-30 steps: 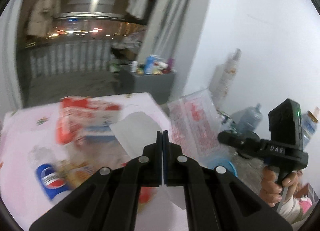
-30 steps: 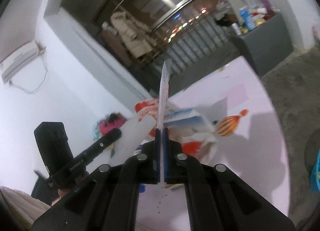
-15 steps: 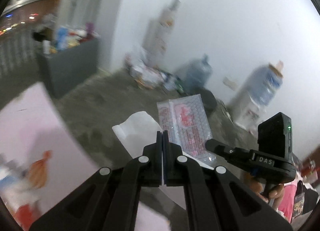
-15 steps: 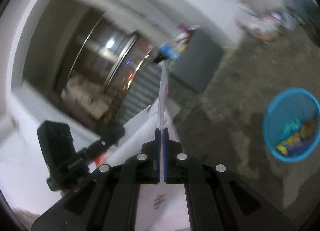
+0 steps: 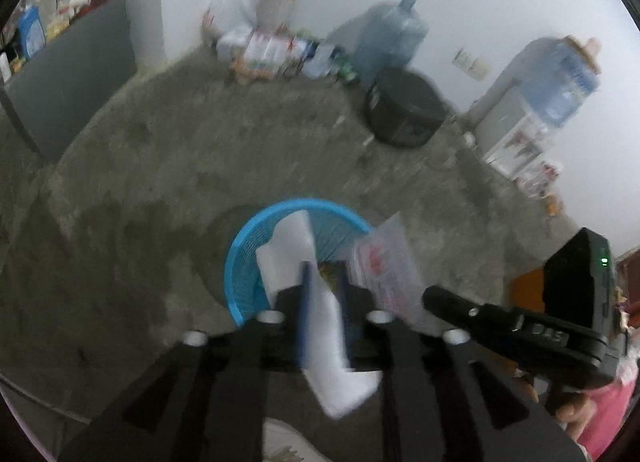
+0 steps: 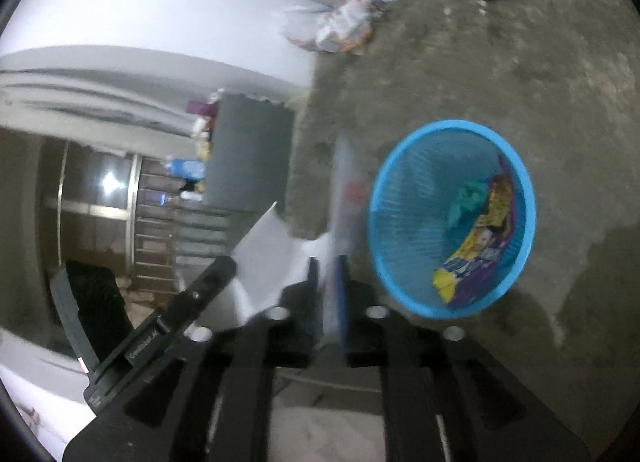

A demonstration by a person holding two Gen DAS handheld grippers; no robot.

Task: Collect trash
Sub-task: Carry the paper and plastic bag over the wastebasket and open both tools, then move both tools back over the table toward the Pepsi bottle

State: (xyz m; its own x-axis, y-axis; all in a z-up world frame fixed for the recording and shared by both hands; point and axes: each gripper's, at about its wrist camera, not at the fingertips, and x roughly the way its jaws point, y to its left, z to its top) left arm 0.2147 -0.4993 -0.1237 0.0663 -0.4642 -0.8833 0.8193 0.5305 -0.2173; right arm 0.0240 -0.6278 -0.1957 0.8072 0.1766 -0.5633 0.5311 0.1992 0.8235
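Above the blue basket [image 5: 240,262], both grippers' fingers opening, white paper [image 5: 320,326] and clear wrapper [image 6: 340,190] loose between them.

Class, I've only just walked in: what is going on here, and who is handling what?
A person holds a gripper in each hand above a round blue plastic mesh basket standing on the bare concrete floor. The left gripper has a white sheet of paper between its jaws, and the right gripper has a clear plastic wrapper with red print. Both sets of jaws are opening, so the trash seems to be on its way in. Colourful snack wrappers already lie inside.
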